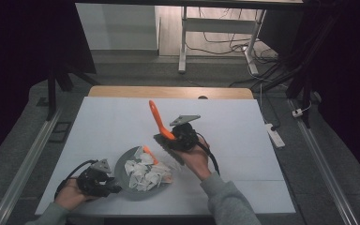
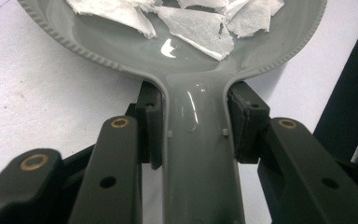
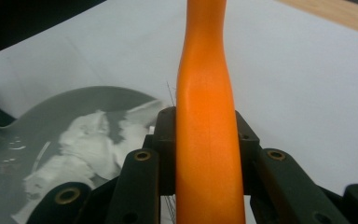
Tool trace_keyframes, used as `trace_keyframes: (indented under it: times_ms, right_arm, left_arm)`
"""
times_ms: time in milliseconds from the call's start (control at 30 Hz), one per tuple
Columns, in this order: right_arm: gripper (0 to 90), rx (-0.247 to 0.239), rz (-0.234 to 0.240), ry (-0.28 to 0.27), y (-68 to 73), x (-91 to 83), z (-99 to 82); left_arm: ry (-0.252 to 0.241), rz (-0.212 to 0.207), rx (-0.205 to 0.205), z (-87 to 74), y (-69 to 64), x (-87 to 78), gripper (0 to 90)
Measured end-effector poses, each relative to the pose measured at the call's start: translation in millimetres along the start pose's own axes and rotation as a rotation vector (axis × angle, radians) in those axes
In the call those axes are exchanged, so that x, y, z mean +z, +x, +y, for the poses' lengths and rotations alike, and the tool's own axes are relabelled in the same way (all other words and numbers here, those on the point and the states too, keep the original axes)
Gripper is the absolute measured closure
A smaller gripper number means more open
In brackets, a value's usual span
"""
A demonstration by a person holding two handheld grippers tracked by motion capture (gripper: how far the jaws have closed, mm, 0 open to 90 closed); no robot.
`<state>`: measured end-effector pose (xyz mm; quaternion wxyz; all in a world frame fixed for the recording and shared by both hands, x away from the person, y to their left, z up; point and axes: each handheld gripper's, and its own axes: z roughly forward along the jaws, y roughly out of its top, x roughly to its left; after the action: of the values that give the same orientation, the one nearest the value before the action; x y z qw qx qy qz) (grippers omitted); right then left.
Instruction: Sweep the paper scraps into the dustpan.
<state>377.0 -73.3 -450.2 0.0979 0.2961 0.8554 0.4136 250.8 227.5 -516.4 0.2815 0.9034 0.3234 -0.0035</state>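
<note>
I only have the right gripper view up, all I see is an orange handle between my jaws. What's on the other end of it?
Observer: A dark brush head, seen in the high view; the right gripper holds the orange brush with its handle tip pointing away from you.
Operator: Is the grey pan steadied?
Observer: Yes, the left gripper is shut on the grey dustpan by its handle.
Operator: What's in it?
Observer: Torn white paper scraps, piled in the pan.
</note>
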Motion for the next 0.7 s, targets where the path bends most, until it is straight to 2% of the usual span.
trace_keyframes:
  times_ms: [100, 200, 333, 433, 700]
  right_arm:
    - [70.6, 0.007, -0.057, 0.021, -13.7, -6.0, -4.6]
    - [70.7, 0.022, -0.092, 0.06, -25.2, -4.1, -13.2]
    - [70.6, 0.039, -0.103, 0.095, -32.7, 5.6, -22.0]
    - [70.6, 0.04, -0.095, 0.11, -32.0, 13.6, -24.3]
    - [70.7, 0.022, -0.054, 0.137, -16.3, 30.5, -26.2]
  left_arm:
    - [0.001, 0.002, 0.001, 0.1, -0.2, -0.1, 61.5]
    - [0.0, 0.0, 0.0, 0.1, -0.1, 0.1, 61.5]
    - [0.001, 0.001, 0.0, 0.2, -0.3, 0.0, 61.5]
    - [0.0, 0.001, 0.0, 0.2, -0.4, 0.2, 61.5]
    - [0.001, 0.004, -0.001, 0.8, -1.1, 0.3, 61.6]
